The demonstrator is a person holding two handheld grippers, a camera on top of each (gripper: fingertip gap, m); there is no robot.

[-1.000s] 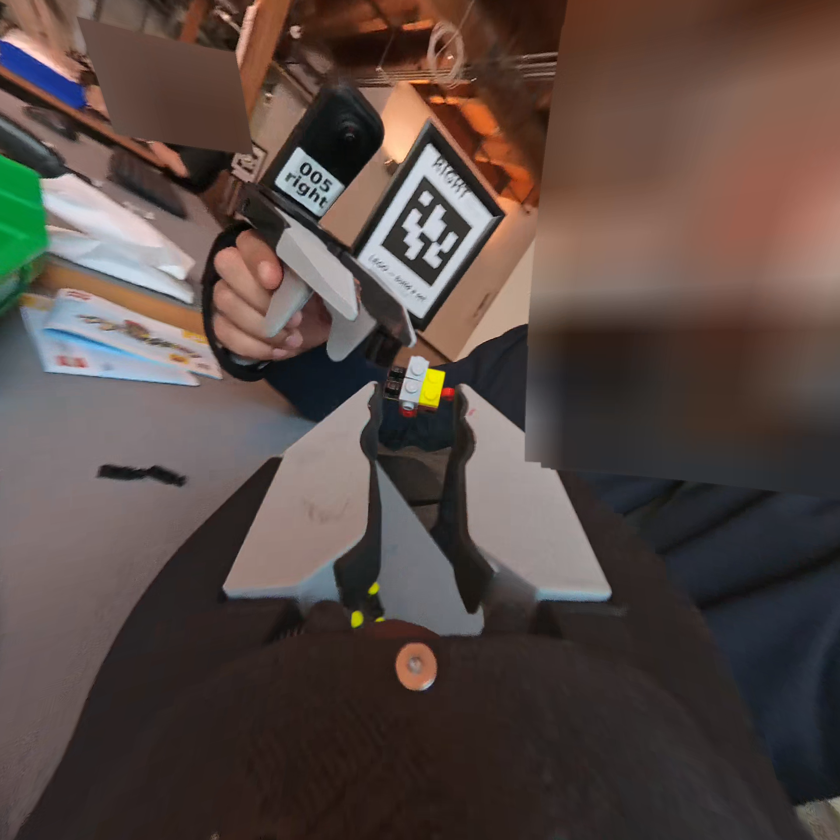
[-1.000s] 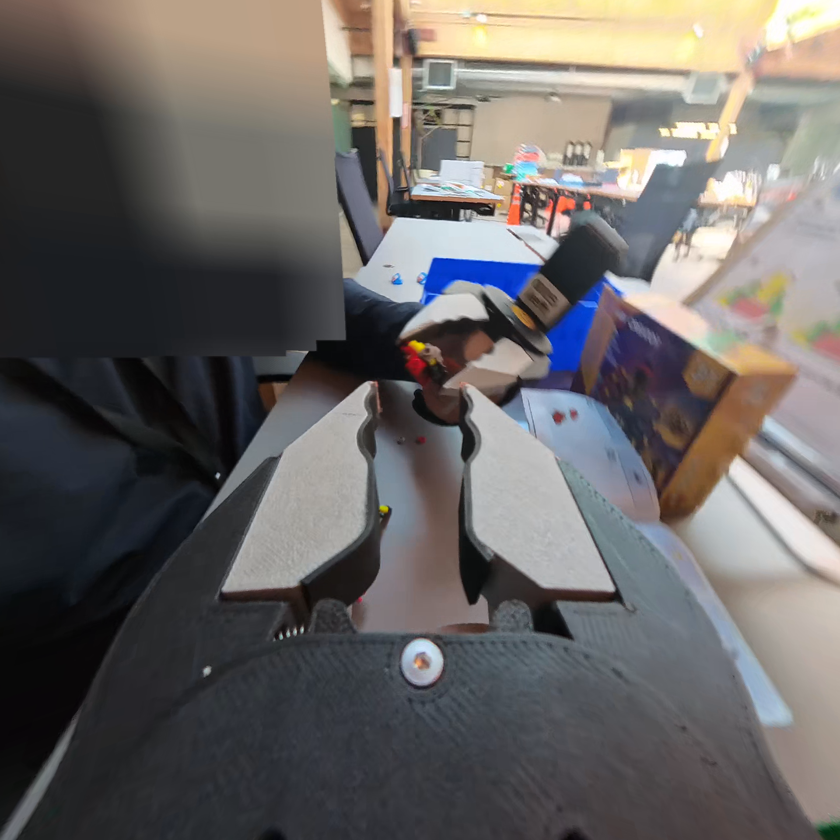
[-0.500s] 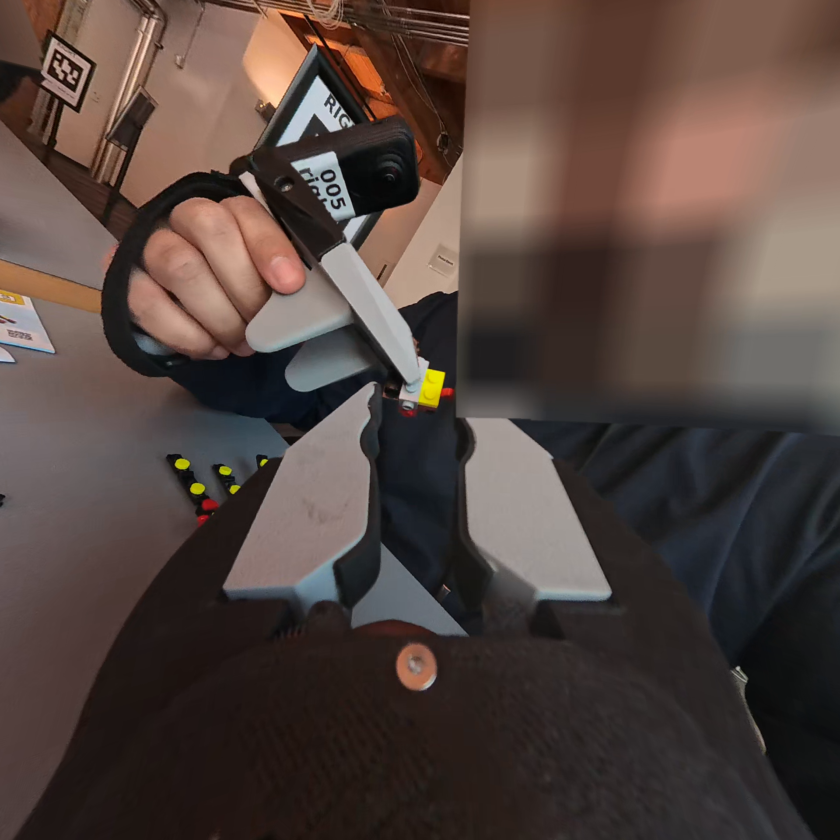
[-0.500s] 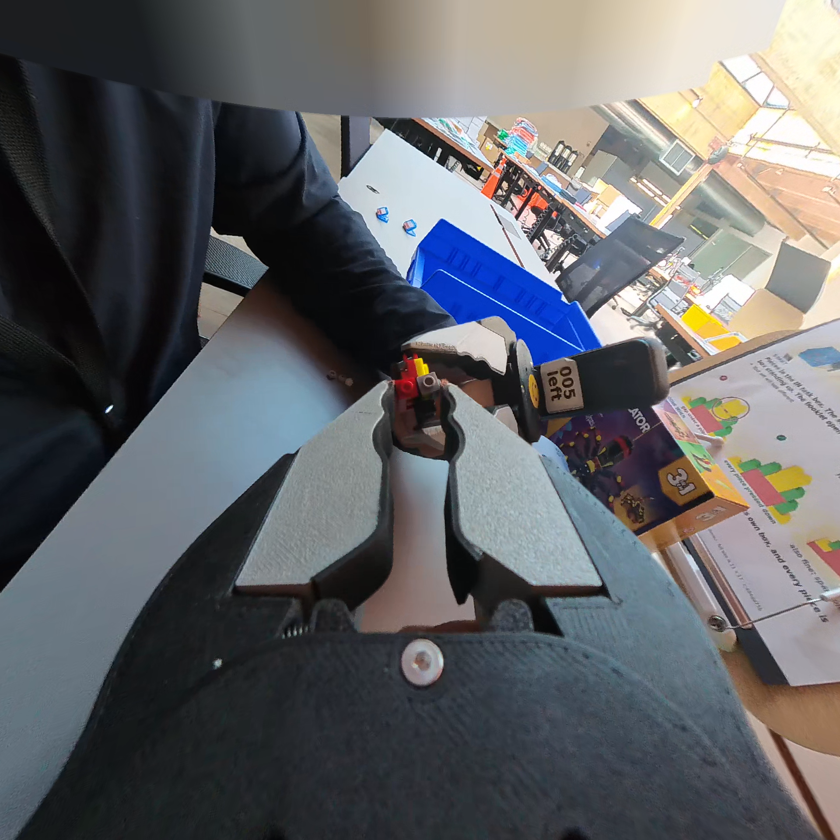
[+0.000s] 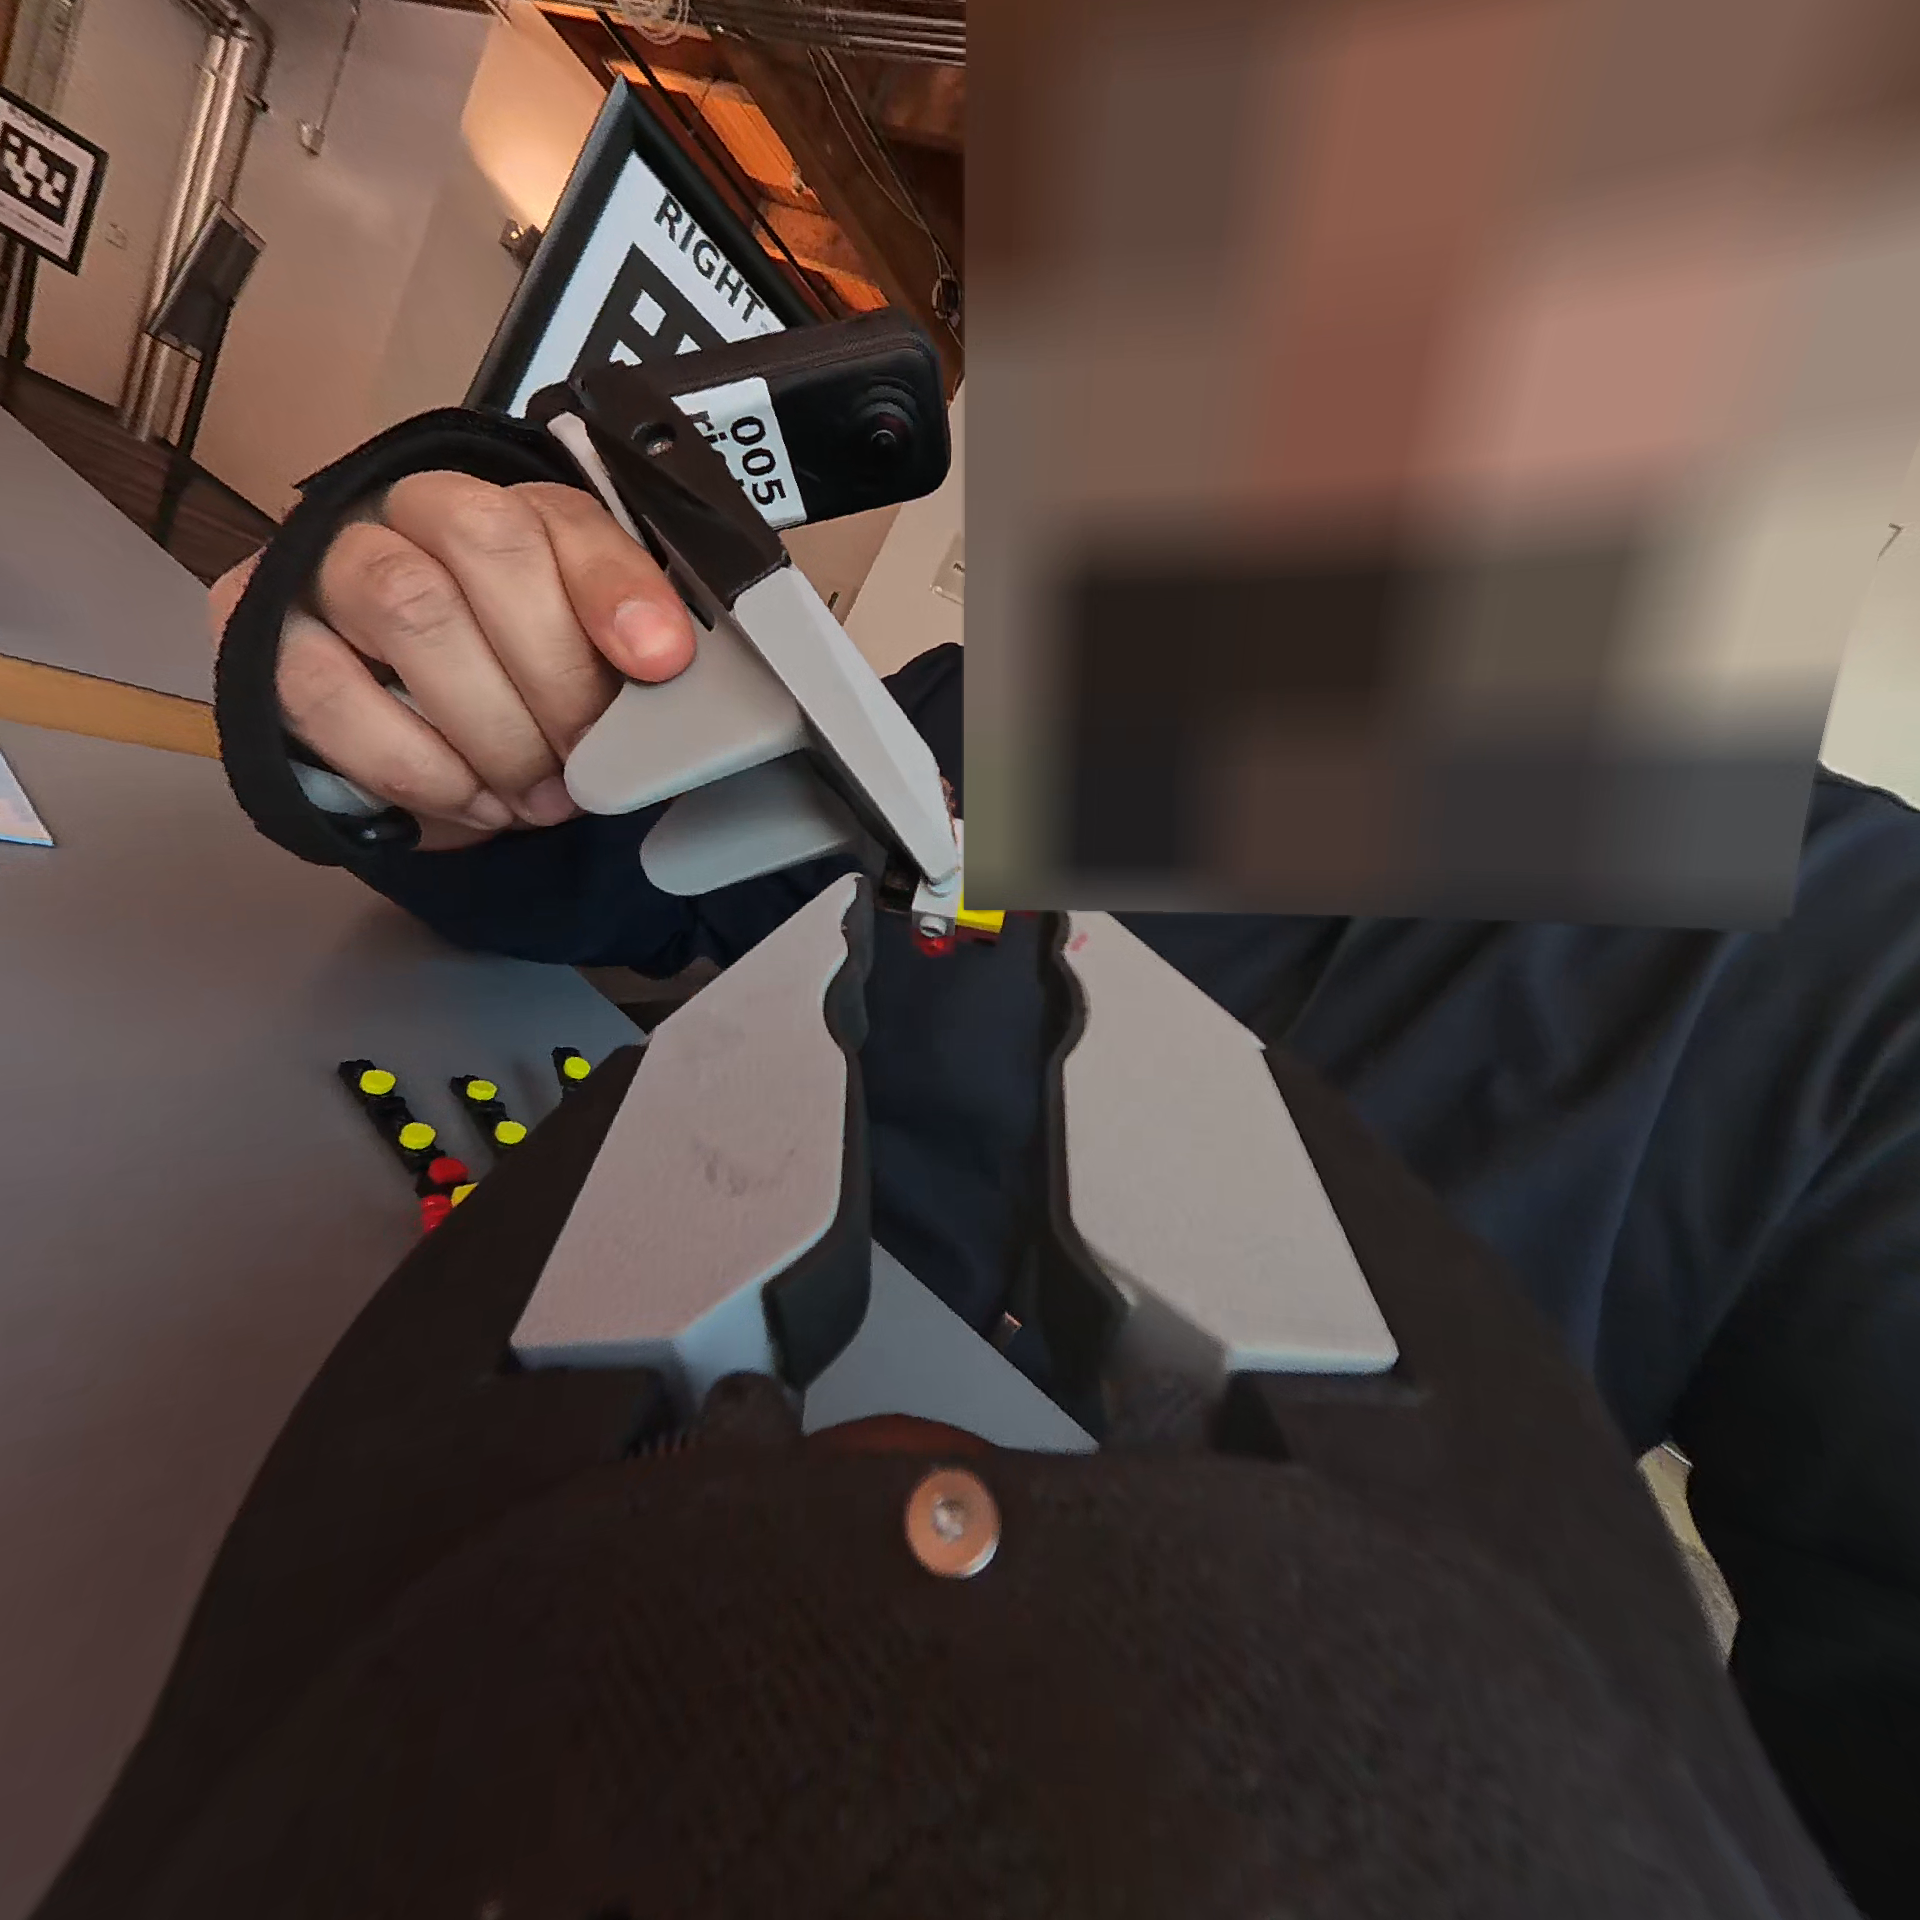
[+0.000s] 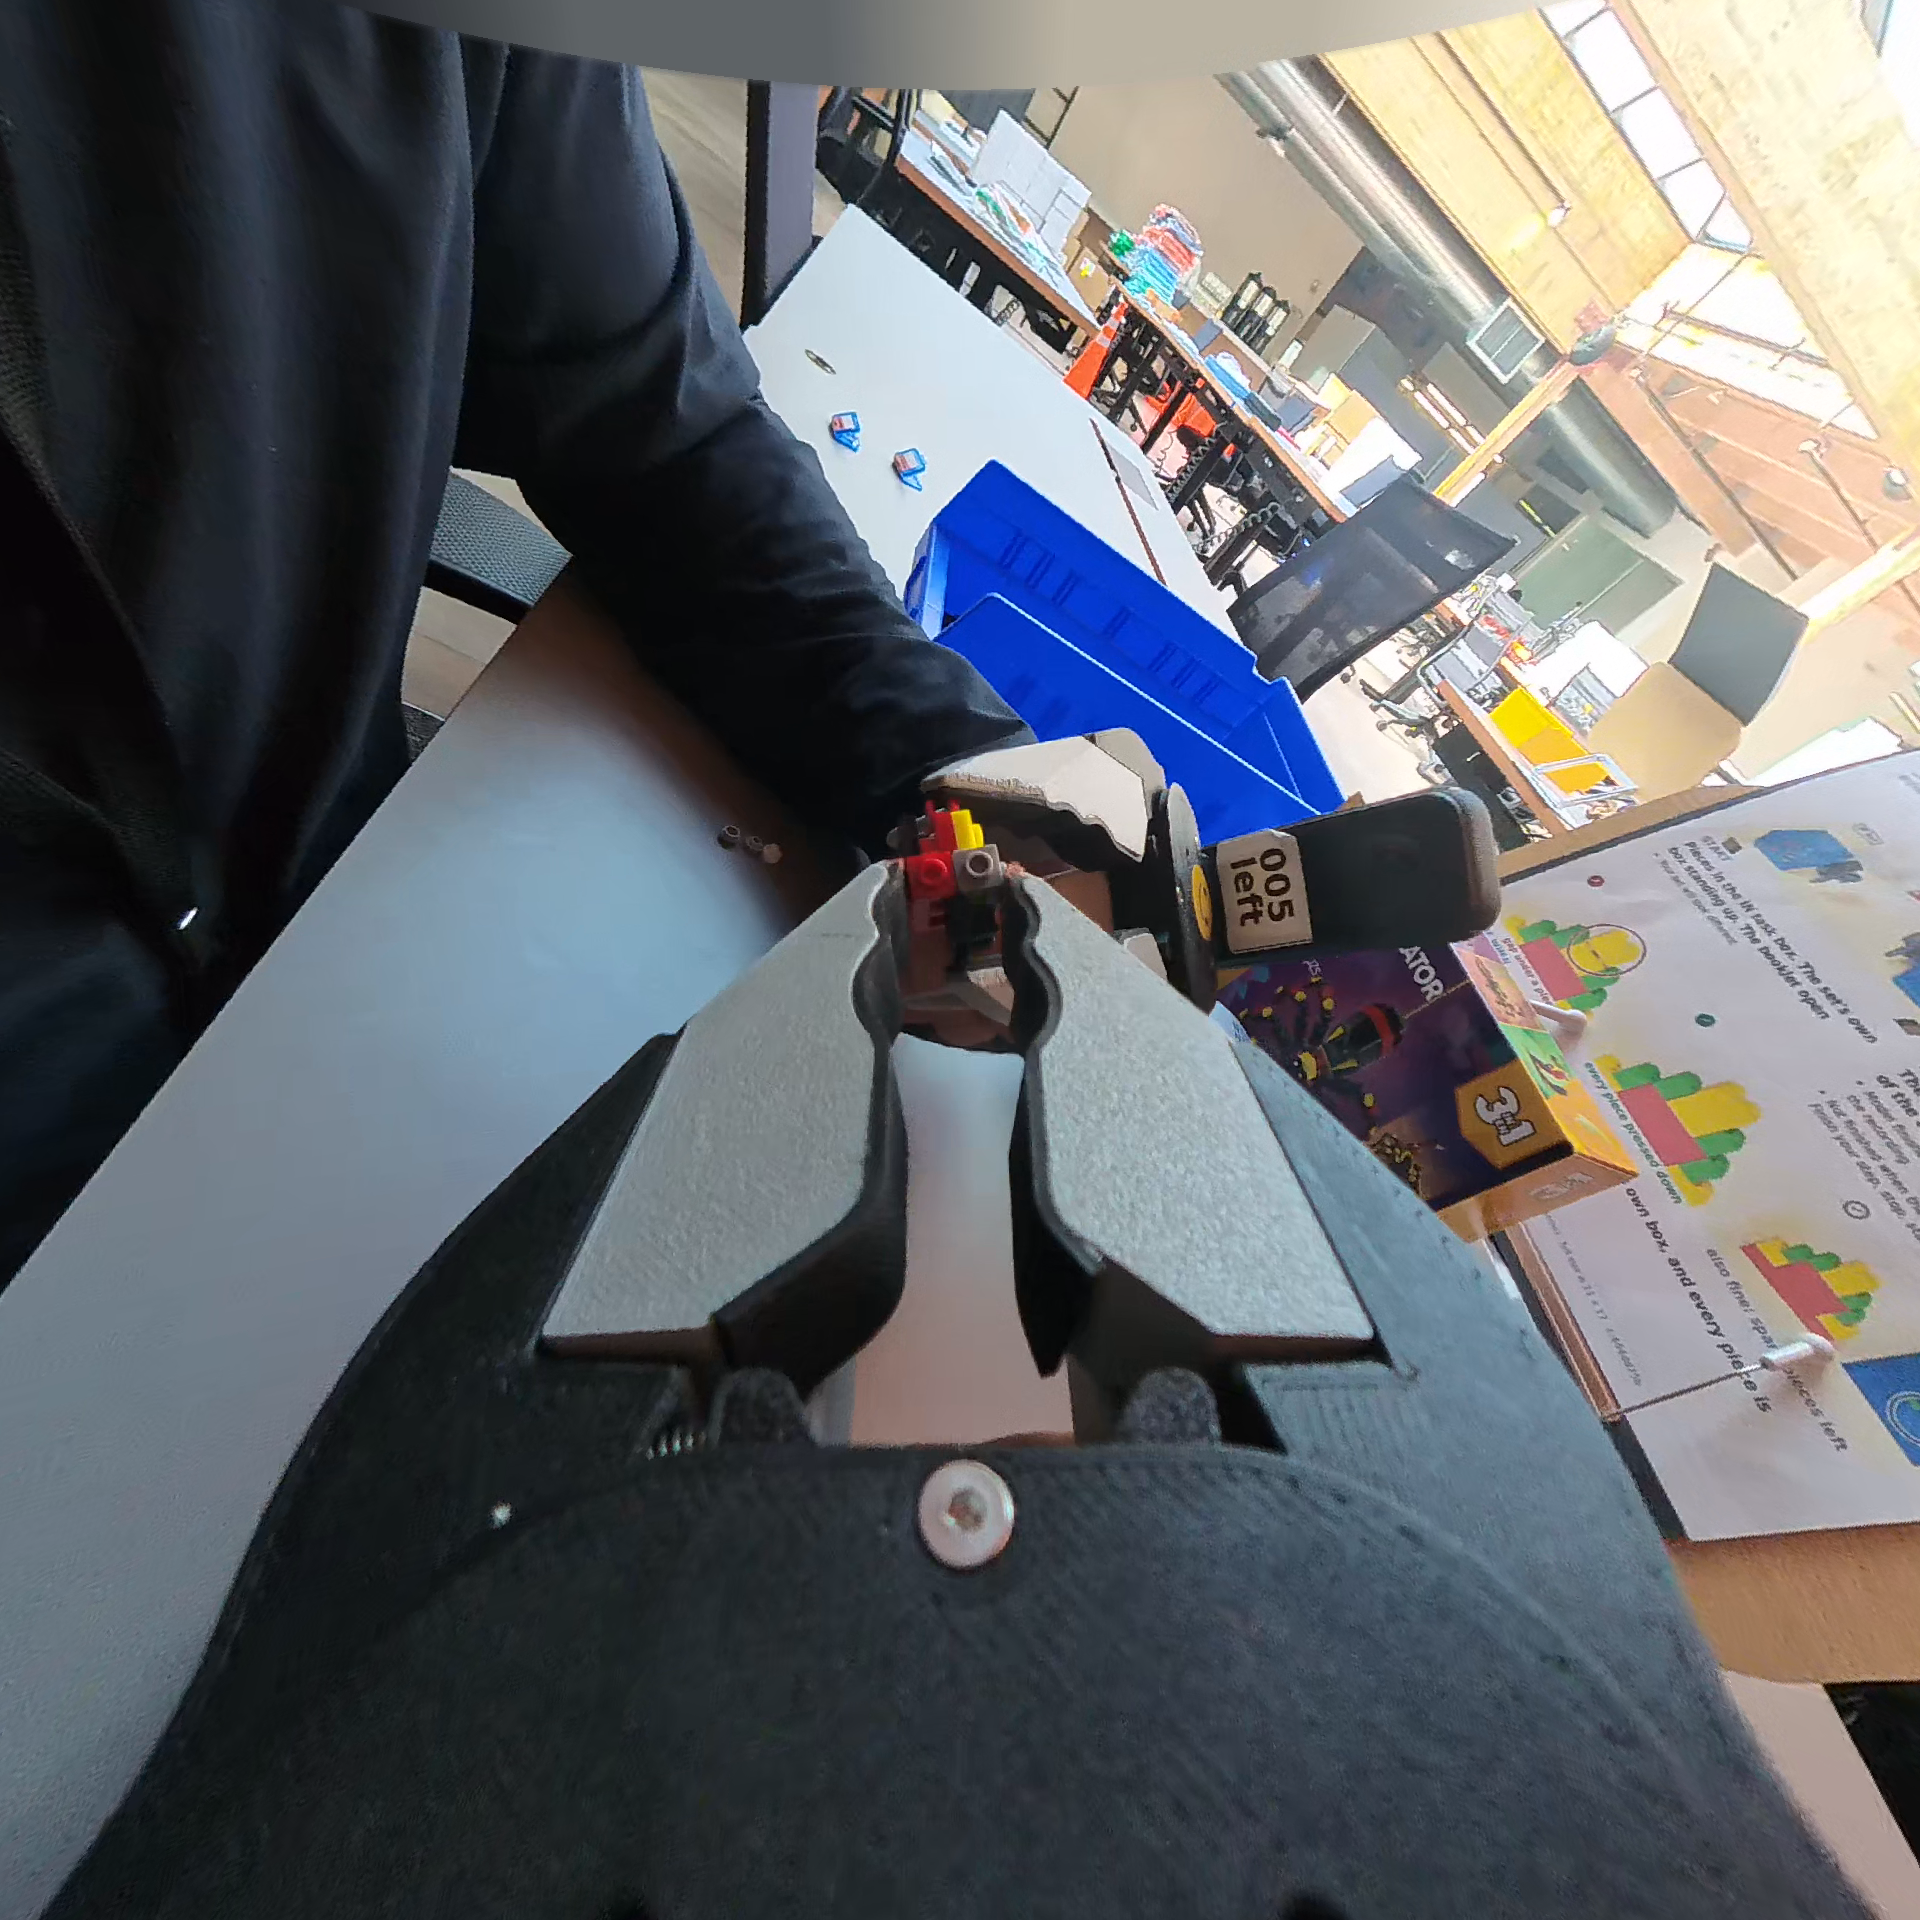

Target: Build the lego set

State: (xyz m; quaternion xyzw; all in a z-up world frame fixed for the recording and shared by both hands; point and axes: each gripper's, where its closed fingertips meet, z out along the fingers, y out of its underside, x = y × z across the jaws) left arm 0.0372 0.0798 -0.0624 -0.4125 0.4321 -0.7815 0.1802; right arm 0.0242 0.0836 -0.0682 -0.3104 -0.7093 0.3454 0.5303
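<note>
Right gripper (image 6: 951,899) closed in; lego assembly (image 5: 940,920) half hidden behind blur.

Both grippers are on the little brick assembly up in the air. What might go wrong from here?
1. The assembly is pinched only at the tips of the left gripper; pressure from the right gripper may twist it loose.
2. It is held above the table, so a dropped piece could fall to the table or into the lap.
3. The mosaic patch hides part of the assembly in the left wrist view, so alignment is hard to judge.
</note>
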